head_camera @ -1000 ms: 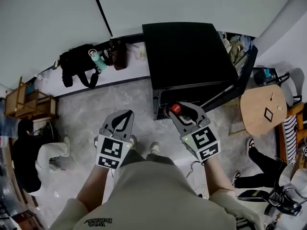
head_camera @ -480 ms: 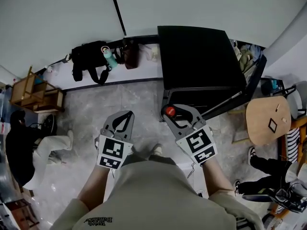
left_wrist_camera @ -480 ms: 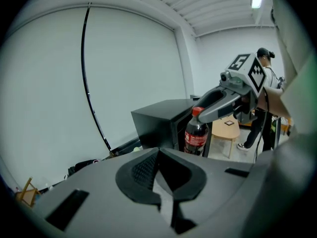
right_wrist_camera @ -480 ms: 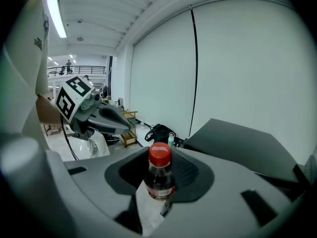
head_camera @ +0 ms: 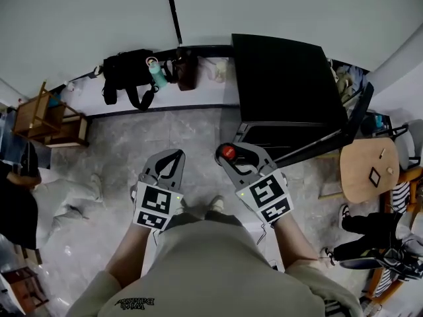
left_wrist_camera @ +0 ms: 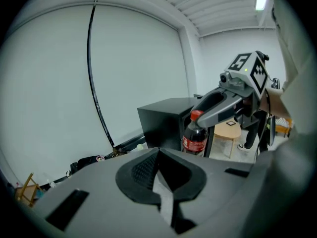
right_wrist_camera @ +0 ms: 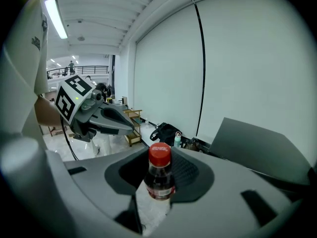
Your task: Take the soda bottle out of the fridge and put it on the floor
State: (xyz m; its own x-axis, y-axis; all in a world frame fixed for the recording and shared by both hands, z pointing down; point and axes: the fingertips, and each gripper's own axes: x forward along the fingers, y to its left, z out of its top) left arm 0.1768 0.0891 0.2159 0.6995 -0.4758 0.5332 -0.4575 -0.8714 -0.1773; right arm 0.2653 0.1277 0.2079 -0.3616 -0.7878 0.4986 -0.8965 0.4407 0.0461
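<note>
A soda bottle with a red cap and dark drink stands upright between the jaws of my right gripper, which is shut on its neck. In the right gripper view the bottle fills the gap between the pads. It hangs over the grey floor, just left of the black fridge, whose door stands open. My left gripper is beside it to the left, shut and empty, its tips meeting. The left gripper view shows the bottle in front of the fridge.
A black bag and a teal flask lie against the wall. A wooden shelf stands at the left, a round wooden table at the right. One person crouches at the left and another's legs show at the right.
Both grippers have moved left, away from the fridge. The bottle went with the right gripper, from just in front of the fridge opening out over the floor.
</note>
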